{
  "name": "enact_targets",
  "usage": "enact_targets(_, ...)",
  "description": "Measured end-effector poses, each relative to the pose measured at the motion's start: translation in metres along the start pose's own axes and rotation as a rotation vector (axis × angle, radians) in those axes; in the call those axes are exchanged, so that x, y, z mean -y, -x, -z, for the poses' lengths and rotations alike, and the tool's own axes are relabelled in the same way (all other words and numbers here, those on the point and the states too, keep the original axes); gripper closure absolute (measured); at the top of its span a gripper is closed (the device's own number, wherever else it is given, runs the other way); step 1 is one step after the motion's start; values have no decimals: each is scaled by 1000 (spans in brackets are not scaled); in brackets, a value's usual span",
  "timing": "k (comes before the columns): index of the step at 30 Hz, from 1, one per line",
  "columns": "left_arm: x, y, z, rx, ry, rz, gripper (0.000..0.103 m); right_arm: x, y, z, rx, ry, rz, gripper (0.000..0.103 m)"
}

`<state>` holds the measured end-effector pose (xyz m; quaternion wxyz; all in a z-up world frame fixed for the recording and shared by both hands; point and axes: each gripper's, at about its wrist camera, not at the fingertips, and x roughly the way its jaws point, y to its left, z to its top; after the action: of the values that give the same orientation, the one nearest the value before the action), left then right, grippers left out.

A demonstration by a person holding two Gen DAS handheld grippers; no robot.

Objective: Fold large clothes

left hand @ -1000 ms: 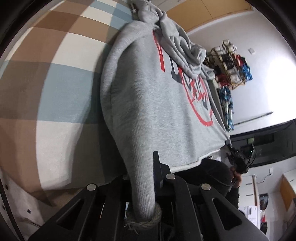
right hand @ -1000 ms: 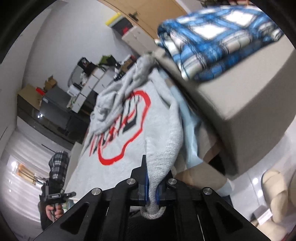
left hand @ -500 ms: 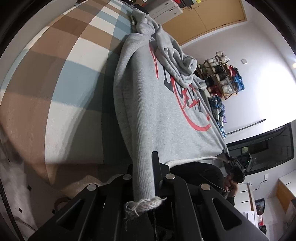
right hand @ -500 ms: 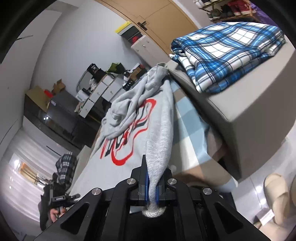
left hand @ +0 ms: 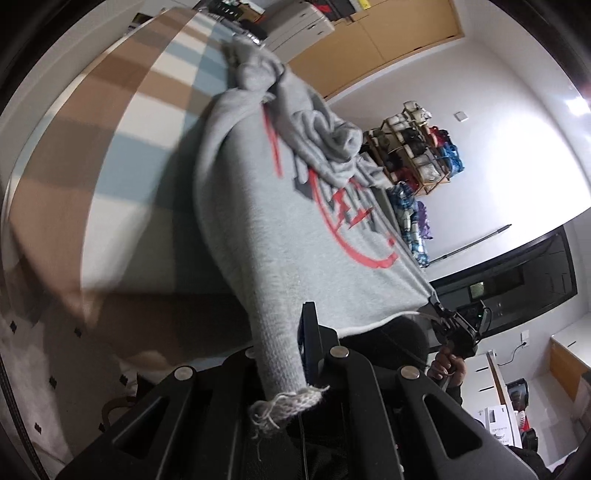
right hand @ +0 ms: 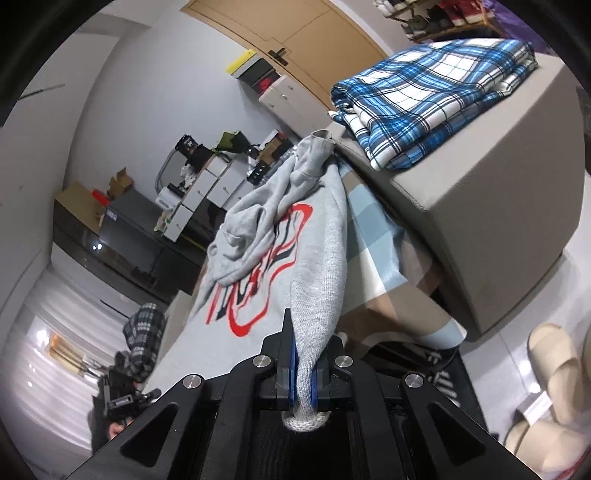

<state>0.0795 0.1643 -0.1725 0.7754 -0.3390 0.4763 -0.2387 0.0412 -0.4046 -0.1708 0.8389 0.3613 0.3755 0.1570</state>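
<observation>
We are holding a grey sweatshirt (left hand: 280, 236) with a red and dark print stretched between our two grippers, its lower edge lifted off the bed while its upper part and bunched hood (right hand: 258, 218) are lying on the bed's checked cover (left hand: 122, 155) of brown, white and pale blue. Our left gripper (left hand: 291, 350) is clamping tight on one bottom corner, the frayed ribbed hem sticking out behind the closed jaws. Our right gripper (right hand: 304, 369) is likewise pinching the other corner, the fabric bunching between its blue pads. Beside the bed, a beige upholstered block (right hand: 498, 206) is carrying a folded blue plaid garment (right hand: 424, 99). Beyond it, a wooden door (right hand: 295, 33) and a cluttered shelf (left hand: 417, 155) are standing against the white walls.
</observation>
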Motion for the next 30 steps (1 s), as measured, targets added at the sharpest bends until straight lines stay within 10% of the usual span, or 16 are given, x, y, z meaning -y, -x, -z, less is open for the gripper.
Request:
enact_targets(11, 41, -12, -166, 68, -55, 3, 102, -70, -47, -138, -13, 50, -41, 98)
enact_targets(22, 37, -65, -364, 130, 78, -43, 102, -97, -211, -342, -105, 10, 178, 98)
enact_targets(30, -51, -143, -424, 64, 296, -157, 102, -37, -358, -414, -206, -93, 398, 98)
